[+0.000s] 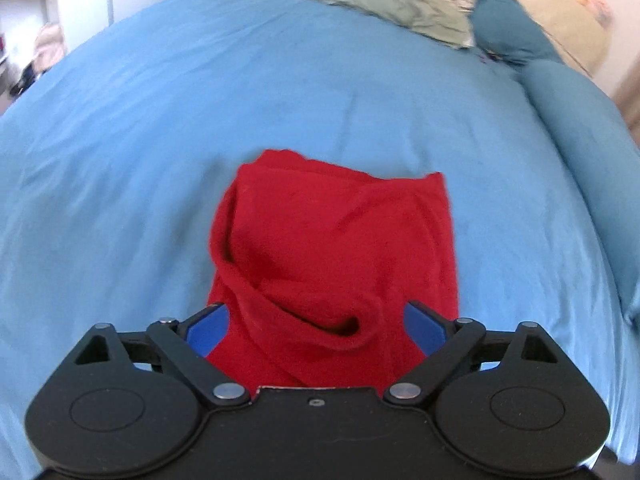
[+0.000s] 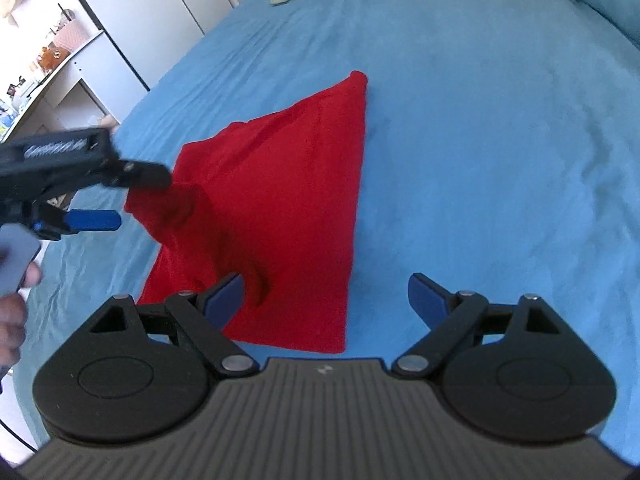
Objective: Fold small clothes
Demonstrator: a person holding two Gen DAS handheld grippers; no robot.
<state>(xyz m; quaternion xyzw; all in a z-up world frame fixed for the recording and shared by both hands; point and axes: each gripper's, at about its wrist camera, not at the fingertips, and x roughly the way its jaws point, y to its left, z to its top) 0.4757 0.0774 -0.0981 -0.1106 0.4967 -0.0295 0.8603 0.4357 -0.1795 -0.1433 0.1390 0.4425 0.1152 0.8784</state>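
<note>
Red garment [image 2: 272, 208] lies partly folded on the blue bedsheet [image 2: 480, 160], its left edge bunched and raised. Left gripper [image 1: 316, 320] spread wide, straddling that loose roll, gripping nothing. Right gripper [image 2: 326, 300] also wide open over the near hem. Risk: the raised fold looks slack; a shallow pinch could catch one layer and drag the stack askew.

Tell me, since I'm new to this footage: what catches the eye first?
The red garment, partly folded, lies mid-bed on the blue sheet. The left hand-held gripper hangs open over its rumpled near edge, and the right hand-held gripper is open over its near corner.
</note>
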